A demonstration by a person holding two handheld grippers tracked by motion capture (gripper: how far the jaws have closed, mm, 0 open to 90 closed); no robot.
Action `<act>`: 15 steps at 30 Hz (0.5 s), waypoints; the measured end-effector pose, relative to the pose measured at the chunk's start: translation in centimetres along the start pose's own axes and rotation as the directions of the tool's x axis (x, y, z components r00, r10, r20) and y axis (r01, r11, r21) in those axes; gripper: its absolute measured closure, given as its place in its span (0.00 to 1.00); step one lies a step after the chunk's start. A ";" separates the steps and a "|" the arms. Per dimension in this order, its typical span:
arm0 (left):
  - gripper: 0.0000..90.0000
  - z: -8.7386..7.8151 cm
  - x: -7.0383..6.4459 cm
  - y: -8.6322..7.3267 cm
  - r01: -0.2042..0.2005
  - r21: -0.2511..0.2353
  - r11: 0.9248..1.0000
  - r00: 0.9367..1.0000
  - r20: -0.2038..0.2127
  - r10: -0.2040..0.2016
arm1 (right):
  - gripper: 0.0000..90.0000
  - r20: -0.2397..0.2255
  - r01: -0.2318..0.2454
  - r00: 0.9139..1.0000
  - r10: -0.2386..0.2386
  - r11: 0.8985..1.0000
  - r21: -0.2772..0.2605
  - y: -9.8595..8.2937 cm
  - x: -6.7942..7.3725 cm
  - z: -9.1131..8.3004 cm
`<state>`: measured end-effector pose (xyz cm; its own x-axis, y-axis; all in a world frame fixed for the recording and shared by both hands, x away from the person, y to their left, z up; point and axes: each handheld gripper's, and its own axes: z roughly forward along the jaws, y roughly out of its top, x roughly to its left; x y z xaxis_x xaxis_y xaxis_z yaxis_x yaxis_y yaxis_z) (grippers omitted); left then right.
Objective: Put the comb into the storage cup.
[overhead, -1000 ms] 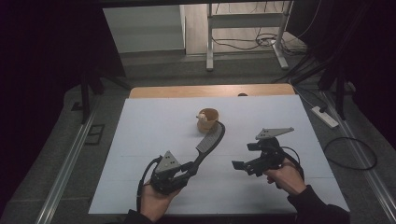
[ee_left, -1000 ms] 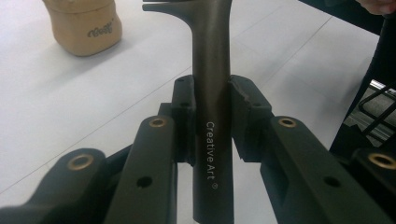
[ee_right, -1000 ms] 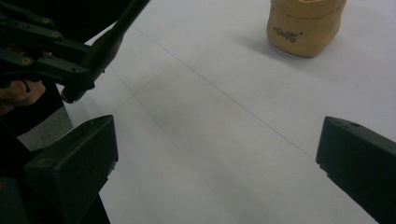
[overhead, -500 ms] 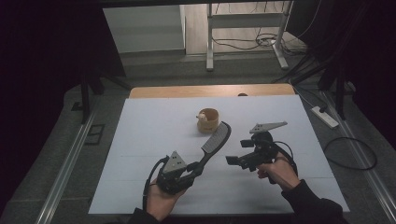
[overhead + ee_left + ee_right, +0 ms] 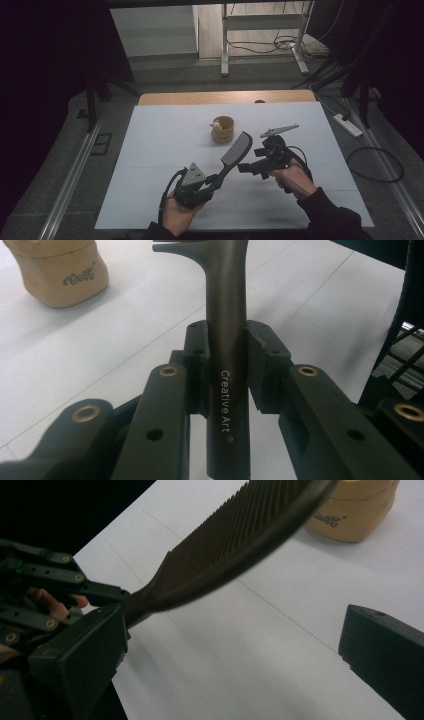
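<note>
Left gripper [image 5: 212, 181] clamps brush [image 5: 236, 150] handle; right gripper [image 5: 245, 167] jaws apart. You close squarely on brush head, avoid bristles.

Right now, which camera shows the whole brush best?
The high view: the brush shows from handle to bristle head, held up by the left gripper. The left gripper view shows just its handle clamped between the jaws. The right gripper view shows the bristles close up, with its tip cut off.
</note>
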<state>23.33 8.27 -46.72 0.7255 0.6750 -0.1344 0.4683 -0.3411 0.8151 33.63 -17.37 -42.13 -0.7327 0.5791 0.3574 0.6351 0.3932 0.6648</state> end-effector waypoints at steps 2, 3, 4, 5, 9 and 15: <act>0.80 0.1 -0.1 0.0 -0.001 0.001 1.000 1.000 0.004 0.001 | 0.00 0.001 -0.006 1.000 0.006 1.000 0.001 0.2 0.0 0.1; 0.80 0.2 -0.1 0.0 -0.002 0.001 1.000 1.000 0.005 0.002 | 0.00 -0.001 -0.010 1.000 0.010 1.000 0.005 0.3 -0.1 0.2; 0.80 0.3 -0.1 0.1 -0.002 0.001 1.000 1.000 0.004 0.002 | 0.00 -0.001 -0.015 1.000 0.015 1.000 0.007 0.4 -0.1 0.2; 0.80 0.4 -0.2 0.1 -0.001 0.000 1.000 1.000 0.006 0.001 | 0.00 0.000 -0.017 1.000 0.017 1.000 0.009 0.4 -0.1 0.3; 0.80 0.7 -0.4 0.1 -0.007 0.005 1.000 1.000 0.006 0.007 | 0.00 -0.019 -0.050 0.999 0.050 0.999 0.004 0.9 -0.1 0.5; 0.80 1.1 -0.4 0.0 -0.010 0.006 1.000 1.000 -0.008 0.010 | 0.00 -0.020 -0.055 0.998 0.055 0.998 0.006 1.6 -0.1 0.8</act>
<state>23.57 7.24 -47.30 0.7262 0.6767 -0.1215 0.4639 -0.3519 0.8130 34.89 -16.22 -41.62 -0.7014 0.5854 0.4067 0.6758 0.3648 0.6405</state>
